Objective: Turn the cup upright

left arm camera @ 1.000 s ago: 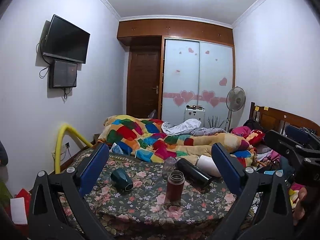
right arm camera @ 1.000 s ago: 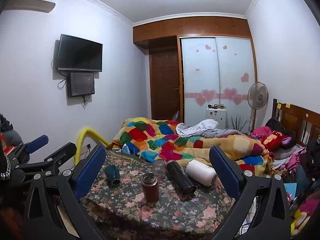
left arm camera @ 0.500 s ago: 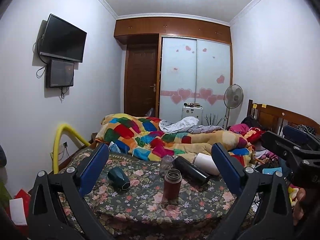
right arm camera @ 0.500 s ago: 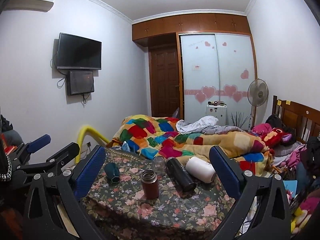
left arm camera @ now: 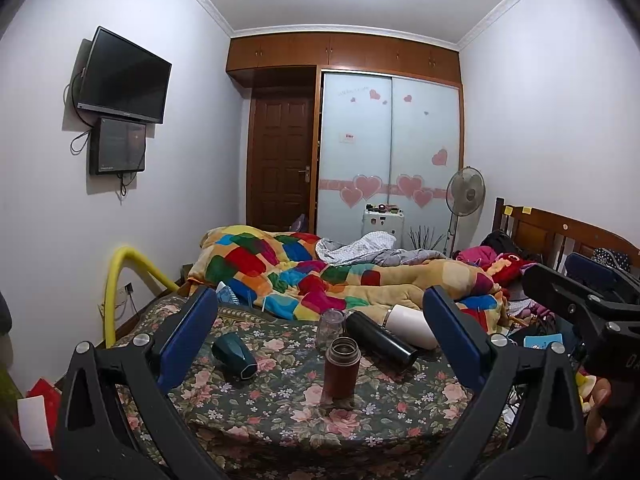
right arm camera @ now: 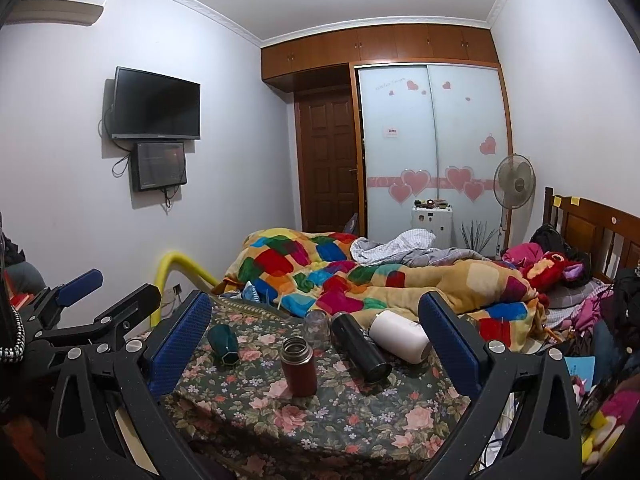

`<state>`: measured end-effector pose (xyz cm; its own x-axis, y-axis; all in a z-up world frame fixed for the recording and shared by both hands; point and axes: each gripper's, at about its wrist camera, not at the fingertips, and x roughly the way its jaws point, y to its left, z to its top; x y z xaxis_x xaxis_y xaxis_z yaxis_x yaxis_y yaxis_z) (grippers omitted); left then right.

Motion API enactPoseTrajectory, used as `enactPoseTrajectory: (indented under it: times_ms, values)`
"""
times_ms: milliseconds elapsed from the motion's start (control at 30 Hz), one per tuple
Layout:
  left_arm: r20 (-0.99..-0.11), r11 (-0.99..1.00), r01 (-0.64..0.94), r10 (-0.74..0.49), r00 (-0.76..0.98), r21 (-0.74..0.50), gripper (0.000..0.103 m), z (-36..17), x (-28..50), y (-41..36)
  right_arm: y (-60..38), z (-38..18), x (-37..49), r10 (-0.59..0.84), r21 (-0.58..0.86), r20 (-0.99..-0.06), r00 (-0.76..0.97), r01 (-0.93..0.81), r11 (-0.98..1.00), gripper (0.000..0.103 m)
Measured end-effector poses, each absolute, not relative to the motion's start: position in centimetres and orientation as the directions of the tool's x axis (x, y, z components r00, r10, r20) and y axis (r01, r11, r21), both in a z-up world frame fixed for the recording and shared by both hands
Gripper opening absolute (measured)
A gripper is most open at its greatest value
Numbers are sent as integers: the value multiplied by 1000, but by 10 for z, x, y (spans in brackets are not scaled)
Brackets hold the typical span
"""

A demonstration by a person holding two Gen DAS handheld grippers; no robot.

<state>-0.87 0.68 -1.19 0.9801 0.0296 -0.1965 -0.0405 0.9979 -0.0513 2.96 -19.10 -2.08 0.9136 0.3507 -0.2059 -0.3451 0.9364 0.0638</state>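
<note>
Three cups lie on their sides on the floral table point(left arm camera: 248, 412): green cup point(left arm camera: 234, 356), black flask point(left arm camera: 380, 342), white flask point(left arm camera: 412, 326); brown flask point(left arm camera: 341, 372) stands upright in front, clear glass point(left arm camera: 330, 322) behind it. Left gripper point(left arm camera: 320, 344) and right gripper point(right arm camera: 316, 344) both spread wide, holding nothing, hanging short of the table. Risks, imo: round bodies roll w/ a glancing pinch; reaching the black flask could knock the brown flask over, since it's just beside; cloth may bunch & tip a freshly stood cup.
</note>
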Motion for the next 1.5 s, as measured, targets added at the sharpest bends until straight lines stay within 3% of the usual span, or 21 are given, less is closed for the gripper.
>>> enactPoseTrajectory:
  times_ms: [1500]
  values:
    - [-221, 995, -36, 15, 975, -91, 103, -21, -3, 1, -189, -22, 30, 350, 61, -211, 913, -345, 936, 103]
